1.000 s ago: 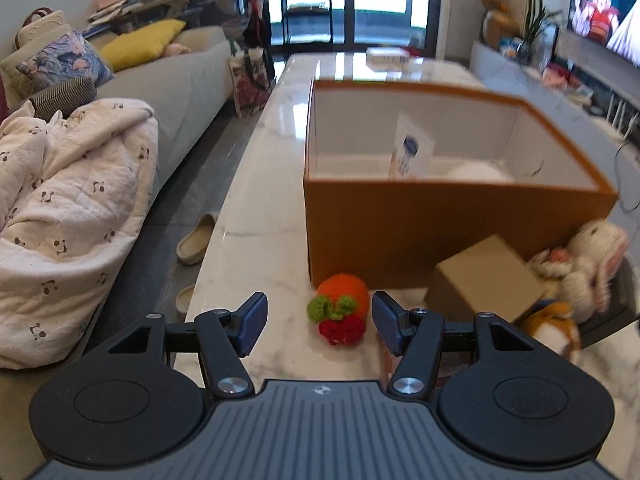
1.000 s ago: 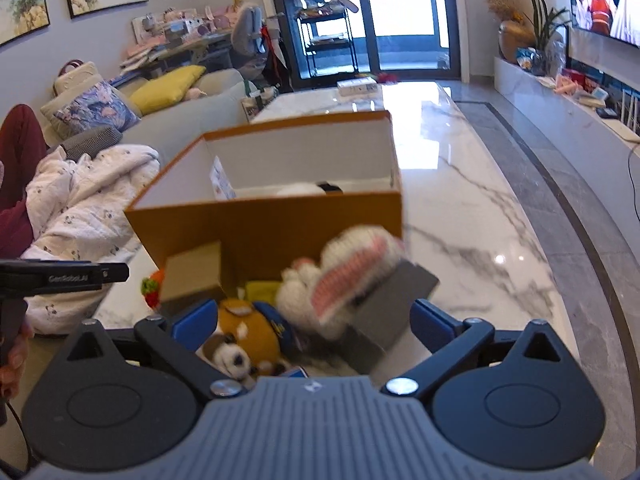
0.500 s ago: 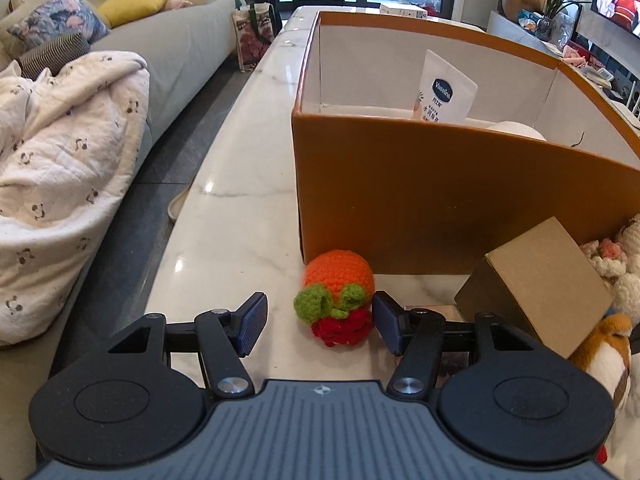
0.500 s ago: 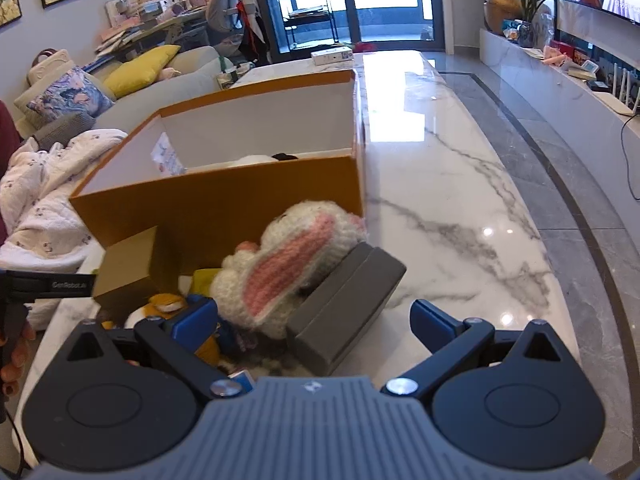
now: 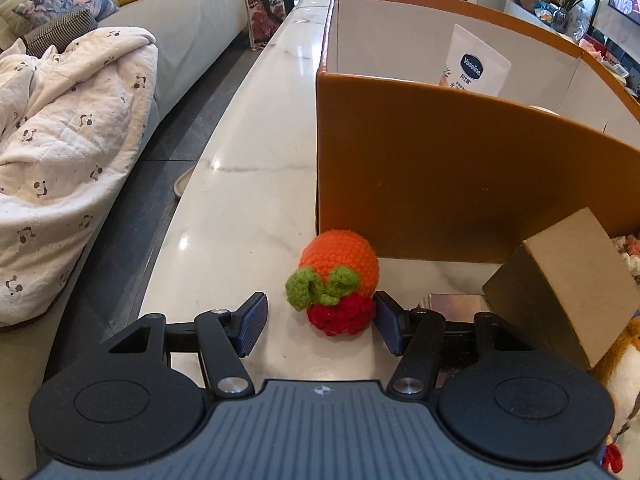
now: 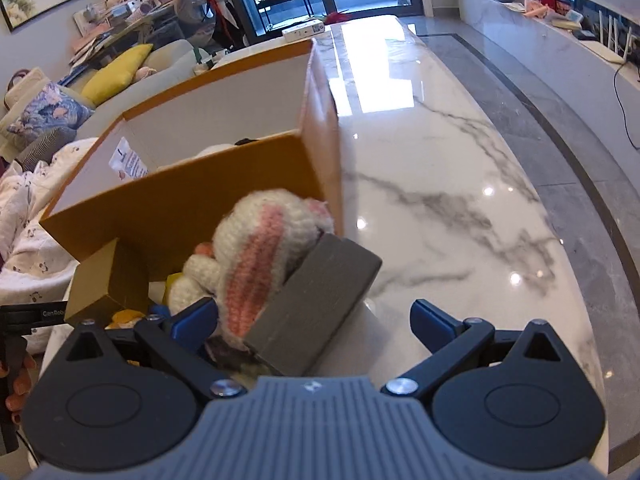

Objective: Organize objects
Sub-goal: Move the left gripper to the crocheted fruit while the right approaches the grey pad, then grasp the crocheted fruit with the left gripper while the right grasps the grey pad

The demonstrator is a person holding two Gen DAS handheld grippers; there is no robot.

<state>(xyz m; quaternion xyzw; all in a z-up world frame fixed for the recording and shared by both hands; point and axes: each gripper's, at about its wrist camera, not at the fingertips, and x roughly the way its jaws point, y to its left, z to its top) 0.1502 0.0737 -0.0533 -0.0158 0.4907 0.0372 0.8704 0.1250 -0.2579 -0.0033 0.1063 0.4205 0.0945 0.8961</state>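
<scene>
A crocheted orange-and-red fruit toy [image 5: 336,280] with green leaves lies on the marble table [image 5: 248,200] against the orange box [image 5: 460,184]. My left gripper [image 5: 320,326] is open, its fingers on either side of the toy's red part. My right gripper [image 6: 316,324] is open around a grey block [image 6: 316,304] and a white-and-pink knitted bunny [image 6: 260,256]. A Vaseline tube [image 5: 476,62] stands inside the box.
A small brown carton [image 5: 568,280] leans beside the box, also in the right wrist view [image 6: 106,280]. A yellow plush toy [image 5: 620,364] lies at the right. A sofa with a white blanket [image 5: 68,152] runs along the table's left edge.
Both grippers have moved forward and down. The fruit toy now sits between the left fingers. The grey block and bunny now sit between the right fingers.
</scene>
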